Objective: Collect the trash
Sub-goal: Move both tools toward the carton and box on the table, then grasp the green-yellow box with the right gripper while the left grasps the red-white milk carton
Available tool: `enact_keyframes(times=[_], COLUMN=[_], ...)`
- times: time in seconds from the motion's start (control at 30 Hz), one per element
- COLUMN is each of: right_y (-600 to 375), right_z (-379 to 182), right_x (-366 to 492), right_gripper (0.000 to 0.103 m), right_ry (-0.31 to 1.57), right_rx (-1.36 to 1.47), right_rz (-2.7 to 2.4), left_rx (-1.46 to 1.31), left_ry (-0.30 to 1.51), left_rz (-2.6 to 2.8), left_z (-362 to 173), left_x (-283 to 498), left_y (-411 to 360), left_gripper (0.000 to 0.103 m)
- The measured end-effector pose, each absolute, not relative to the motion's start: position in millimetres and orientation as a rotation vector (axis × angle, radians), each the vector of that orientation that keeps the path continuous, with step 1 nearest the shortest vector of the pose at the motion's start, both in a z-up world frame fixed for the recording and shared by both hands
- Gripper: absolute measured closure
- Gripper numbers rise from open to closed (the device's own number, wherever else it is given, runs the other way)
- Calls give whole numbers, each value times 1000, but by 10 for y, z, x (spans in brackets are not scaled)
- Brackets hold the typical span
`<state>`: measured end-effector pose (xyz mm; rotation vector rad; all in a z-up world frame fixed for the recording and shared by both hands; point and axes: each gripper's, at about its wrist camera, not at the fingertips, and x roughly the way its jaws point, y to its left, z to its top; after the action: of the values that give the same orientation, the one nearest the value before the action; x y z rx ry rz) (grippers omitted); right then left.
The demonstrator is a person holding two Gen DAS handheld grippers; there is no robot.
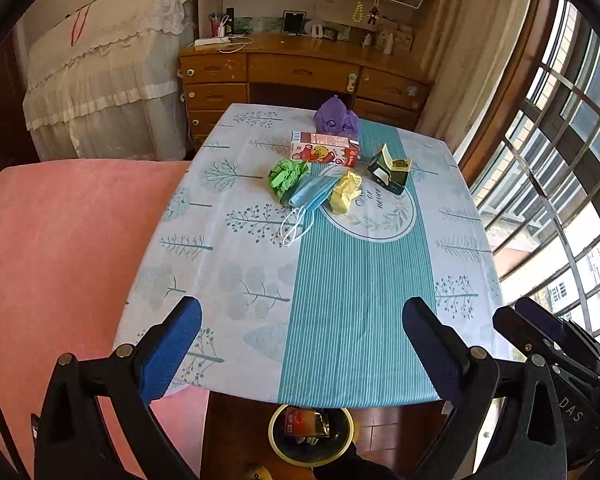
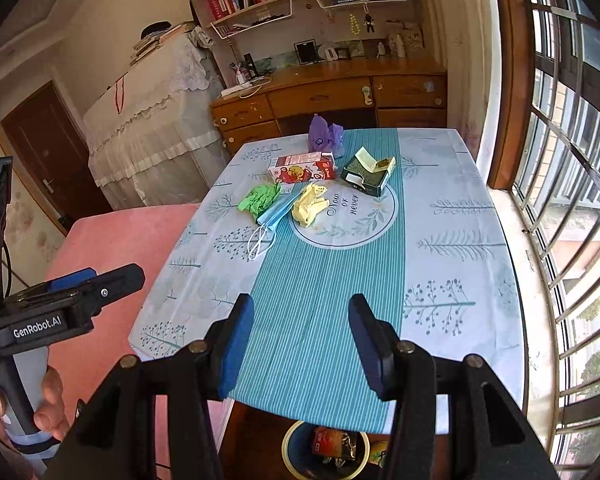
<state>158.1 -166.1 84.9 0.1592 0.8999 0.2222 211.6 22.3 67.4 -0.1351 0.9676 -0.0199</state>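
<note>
The table's (image 2: 440, 280) near half lies bare under both grippers' (left (image 1: 300, 344), right (image 2: 300, 340)) spread, empty jaws.

Both wrist cameras sit above the near edge of the table (image 1: 340, 280), tilted steeply down and facing its far end, toward 12 o'clock. The left view looks from slightly left, with the right gripper (image 1: 540, 320) entering at 4 o'clock; the right view has the left gripper (image 2: 80, 284) at 9 o'clock. Both share the tablecloth, the trash pile (image 2: 292, 196) well ahead, the desk (image 1: 300, 68) behind and the bin (image 2: 324, 448) at 6 o'clock
</note>
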Motion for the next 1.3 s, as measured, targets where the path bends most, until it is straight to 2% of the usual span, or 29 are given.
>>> enact_keyframes(times=[0.4,0.77,1.07,1.3], right_y=[-2040,-1981,-1952,-1929], right_z=[514,377,221,-82], right_x=[2346,2799,3291,3714], right_gripper=[53,53,51,50], right_ry=[978,1003,1017,1017], right_rx=[212,249,376,504], right_rz=[355,307,62,-144], left_rx=[-103,-46,180,435], left_ry=[1019,1045,1050,1037], left_rz=[149,132,-154,-393], left_z=[628,545,415,-30], left_x=[2505,3034,4321,5466], left_y=[-8,204,290,13], left_gripper=[3,3,3,3])
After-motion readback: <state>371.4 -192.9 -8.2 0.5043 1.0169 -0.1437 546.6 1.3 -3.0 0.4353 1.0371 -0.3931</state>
